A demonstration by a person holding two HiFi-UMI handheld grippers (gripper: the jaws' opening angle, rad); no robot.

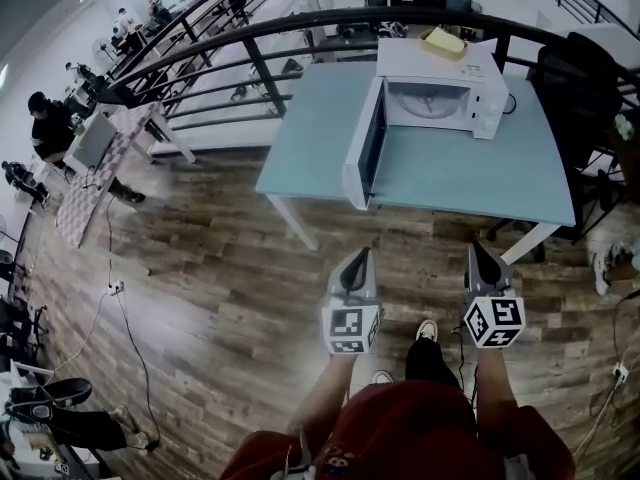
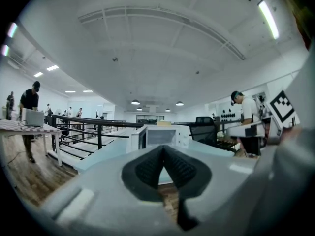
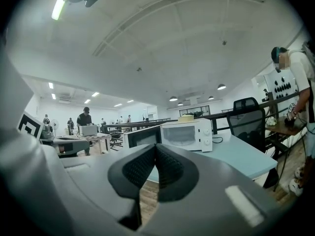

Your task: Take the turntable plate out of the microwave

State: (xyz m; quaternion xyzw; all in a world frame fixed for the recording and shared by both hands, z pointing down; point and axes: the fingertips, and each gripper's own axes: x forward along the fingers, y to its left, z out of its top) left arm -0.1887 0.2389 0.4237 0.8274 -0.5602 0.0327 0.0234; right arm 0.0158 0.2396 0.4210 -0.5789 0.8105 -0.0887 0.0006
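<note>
A white microwave (image 1: 440,93) stands at the back of a light-blue table (image 1: 470,173), its door (image 1: 365,153) swung open to the left. Inside it the round glass turntable plate (image 1: 428,98) lies flat. Over the wooden floor, short of the table's front edge, my left gripper (image 1: 358,258) and right gripper (image 1: 480,250) are both shut with nothing between their jaws. In the left gripper view the microwave (image 2: 162,135) sits beyond the shut gripper (image 2: 163,149). The right gripper view has the microwave (image 3: 184,134) past the shut gripper (image 3: 155,146).
A yellow object (image 1: 443,40) lies on top of the microwave. A black office chair (image 1: 575,88) stands right of the table and a black railing (image 1: 250,38) runs behind it. A cloth-covered table (image 1: 100,158) and people are far left. Cables trail on the floor (image 1: 120,318).
</note>
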